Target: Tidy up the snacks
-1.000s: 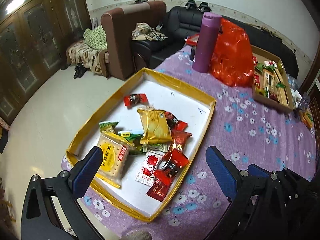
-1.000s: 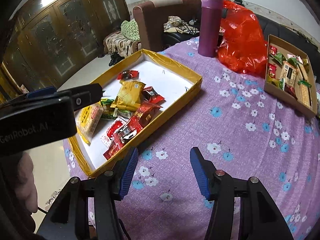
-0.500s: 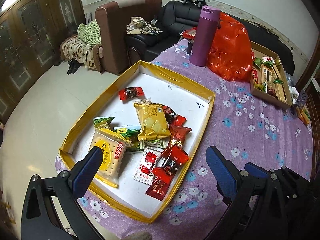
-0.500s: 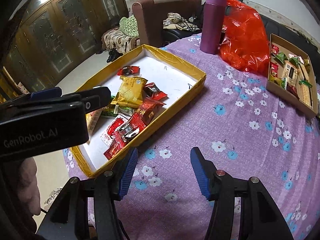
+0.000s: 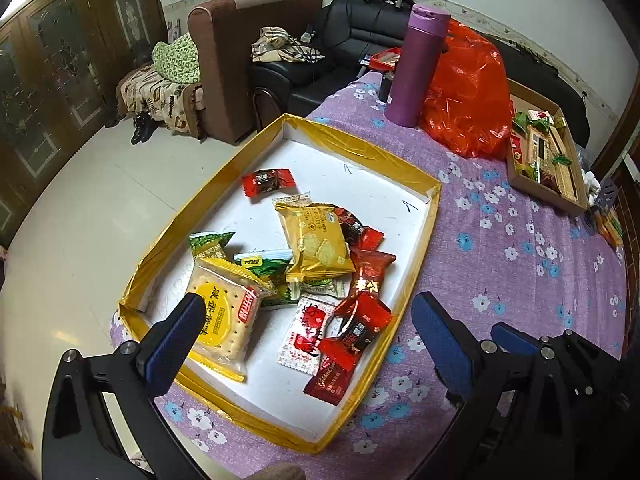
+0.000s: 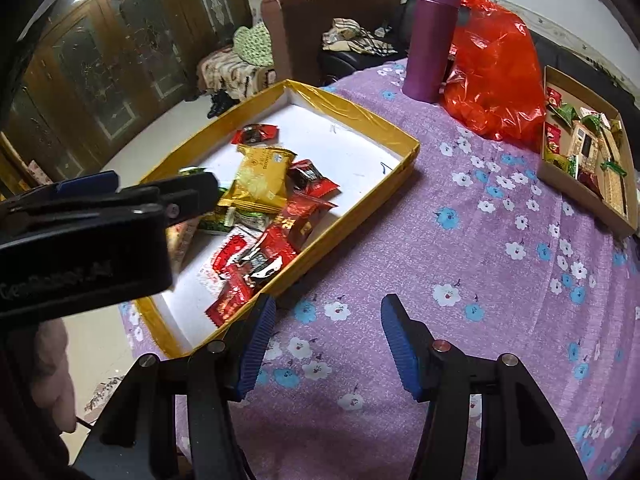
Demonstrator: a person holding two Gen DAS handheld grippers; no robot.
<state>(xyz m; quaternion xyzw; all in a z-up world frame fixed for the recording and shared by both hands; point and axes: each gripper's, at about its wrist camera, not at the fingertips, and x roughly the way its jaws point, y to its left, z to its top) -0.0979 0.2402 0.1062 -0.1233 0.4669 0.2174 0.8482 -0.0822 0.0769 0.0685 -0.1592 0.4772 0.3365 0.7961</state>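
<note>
A gold-edged white tray (image 5: 362, 148) (image 6: 360, 118) holds a loose pile of snacks: a yellow cracker pack (image 5: 316, 240) (image 6: 260, 180), a clear biscuit pack (image 5: 224, 316), green packets (image 5: 210, 242), several red candies (image 5: 360, 328) (image 6: 260, 256) and one apart (image 5: 266, 180). My left gripper (image 5: 308, 340) is open and empty, above the tray's near end. My right gripper (image 6: 328, 340) is open and empty over the purple cloth, right of the tray. The left gripper's body (image 6: 100, 224) hides part of the tray in the right wrist view.
A brown cardboard box (image 5: 536, 186) (image 6: 576, 196) with sorted snacks sits at the far right. A purple bottle (image 5: 418, 64) (image 6: 434, 36) and a red plastic bag (image 5: 468, 92) (image 6: 496, 80) stand behind the tray. The floral purple tablecloth (image 6: 460, 260) drops off at the left; sofas lie beyond.
Both grippers have moved slightly forward and left toward the tray. Both stay open. The snacks have not moved.
</note>
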